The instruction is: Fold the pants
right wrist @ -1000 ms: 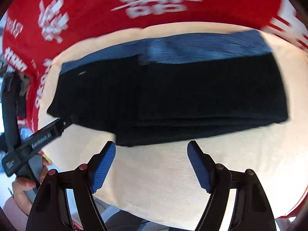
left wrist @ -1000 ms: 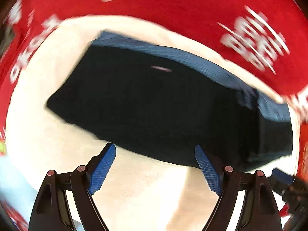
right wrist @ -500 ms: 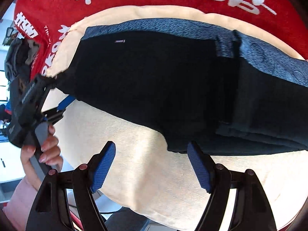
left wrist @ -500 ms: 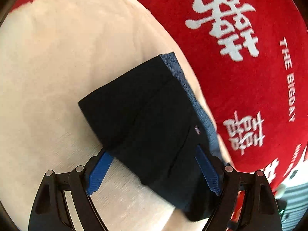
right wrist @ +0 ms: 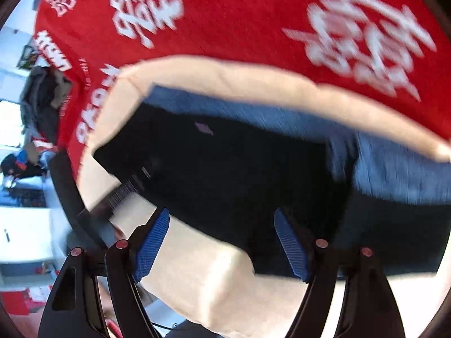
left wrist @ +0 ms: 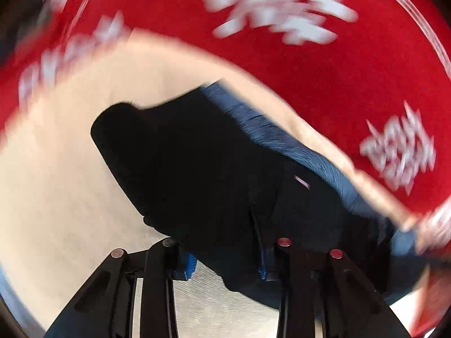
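While both views are smeared by motion, the essentials can be read: the pants [left wrist: 214,169] lie as a dark, partly folded bundle on the cream cloth [left wrist: 56,186], which itself covers a red printed cloth [left wrist: 324,79]. A blue ribbed waistband [left wrist: 282,138] runs along the far edge of the bundle, and a small pale label [right wrist: 204,128] shows on the upper layer. The left gripper [left wrist: 225,264] has its jaws drawn partway together with the near edge of the fabric lying between the blue pads [left wrist: 189,264] — whether the pads actually press the cloth cannot be told, since the fabric hides their tips. The right gripper [right wrist: 222,242] stands with its jaws spread wide, holding nothing, its pads [right wrist: 152,242] framing the near edge of the bundle without gripping it. Judgement: the step in hand appears to be taking up the near edge for a further fold. To do it well, the left pinch should catch every layer at the edge, not only the top one, and the right gripper should close on the same edge, well apart from the left — a matched pair of holds keeps the fold line straight. Lifting evenly and carrying the edge toward the waistband should avoid dragging the cream cloth along.
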Demonstrator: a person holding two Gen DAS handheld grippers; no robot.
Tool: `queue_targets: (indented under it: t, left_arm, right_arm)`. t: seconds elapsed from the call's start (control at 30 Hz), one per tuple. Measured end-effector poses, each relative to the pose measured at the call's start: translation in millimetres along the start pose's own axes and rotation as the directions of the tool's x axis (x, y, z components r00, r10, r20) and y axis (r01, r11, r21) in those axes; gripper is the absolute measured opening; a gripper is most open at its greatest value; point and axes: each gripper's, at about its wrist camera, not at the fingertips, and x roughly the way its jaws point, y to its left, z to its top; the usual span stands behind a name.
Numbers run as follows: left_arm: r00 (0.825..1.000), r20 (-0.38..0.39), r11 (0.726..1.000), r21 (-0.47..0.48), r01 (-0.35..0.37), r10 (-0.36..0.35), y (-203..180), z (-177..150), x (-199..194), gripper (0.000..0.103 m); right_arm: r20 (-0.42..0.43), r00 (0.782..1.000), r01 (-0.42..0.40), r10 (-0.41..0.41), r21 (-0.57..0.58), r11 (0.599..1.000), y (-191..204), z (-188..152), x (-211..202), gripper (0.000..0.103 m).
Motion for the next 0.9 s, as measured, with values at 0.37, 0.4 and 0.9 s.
queue_targets:
  t: [0.37, 0.4, 0.9]
  left_arm:
    - [0.974, 0.178, 0.903, 0.379, -0.201, 0.142, -71.7, -16.4, -24.9, 0.033]
    - [0.973, 0.178, 0.903, 0.379, -0.204, 0.145, -71.6, -16.4, -24.7, 0.033]
    - [0.977, 0.214, 0.867, 0.485, -0.109, 0.003, -140.8, -18.8, -80.2, 0.033]
  right_arm:
    - [-0.341, 0.940, -0.109, 0.012, -0.265, 0.958, 126.7, 117.5, 55.3, 0.094]
    - [-0.369, 0.929, -0.090, -0.030, -0.304, 0.948, 138.5, 119.4, 67.8, 0.094]
    - [-0.276, 0.954, -0.176, 0.118, -0.197, 0.965, 57.7, 96.1, 9.0, 0.017]
